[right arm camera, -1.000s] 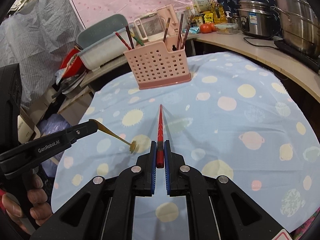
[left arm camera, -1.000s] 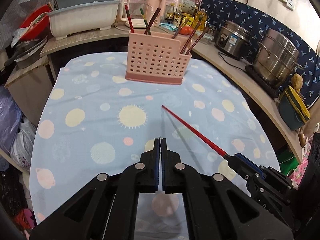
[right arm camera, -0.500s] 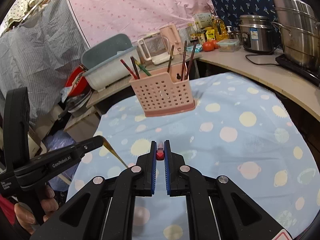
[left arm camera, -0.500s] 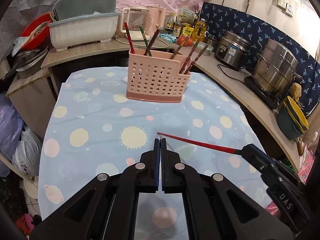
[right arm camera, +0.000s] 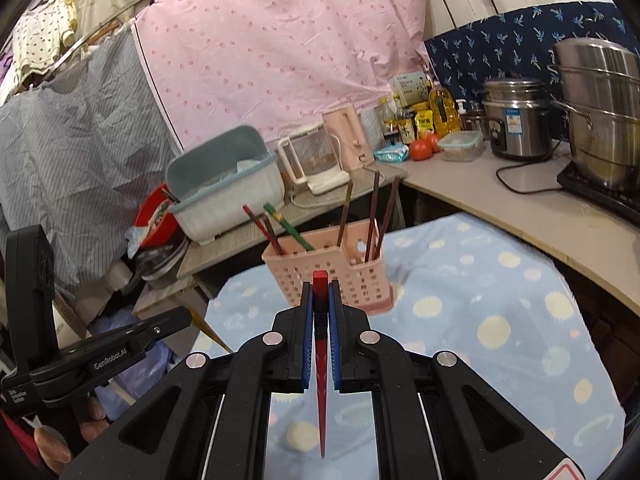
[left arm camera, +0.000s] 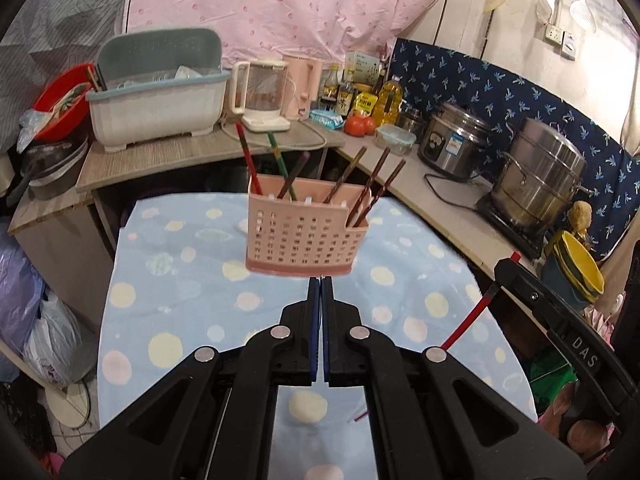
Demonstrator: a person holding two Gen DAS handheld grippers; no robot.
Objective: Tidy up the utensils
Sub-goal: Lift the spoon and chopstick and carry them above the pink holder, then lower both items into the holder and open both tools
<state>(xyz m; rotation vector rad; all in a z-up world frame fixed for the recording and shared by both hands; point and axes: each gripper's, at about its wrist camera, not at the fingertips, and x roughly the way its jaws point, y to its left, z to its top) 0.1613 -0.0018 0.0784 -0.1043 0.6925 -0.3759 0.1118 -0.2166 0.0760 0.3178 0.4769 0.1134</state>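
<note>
A pink perforated utensil holder (left arm camera: 300,236) stands at the far end of the table's blue planet-print cloth (left arm camera: 172,280), with several chopsticks upright in it. My left gripper (left arm camera: 320,280) is shut, raised in front of the holder. Nothing shows between its pads in its own view. In the right wrist view a thin golden utensil (right arm camera: 212,334) sticks out of the left gripper (right arm camera: 186,316). My right gripper (right arm camera: 320,286) is shut on a red chopstick (right arm camera: 320,380), blunt end up, tip hanging down. The left wrist view shows the right gripper (left arm camera: 505,266) with this chopstick (left arm camera: 468,324).
A curved counter behind the table carries a dish bin (left arm camera: 156,104), a kettle (left arm camera: 264,96), bottles, tomatoes (left arm camera: 360,125), a rice cooker (left arm camera: 452,144) and a steel pot (left arm camera: 540,184). Plastic bags (left arm camera: 24,312) lie left of the table. A hand (right arm camera: 52,444) grips the left tool.
Both grippers have risen above the cloth and tilted up towards the holder. The red chopstick swung from pointing forward to hanging tip-down. Both stayed shut.
</note>
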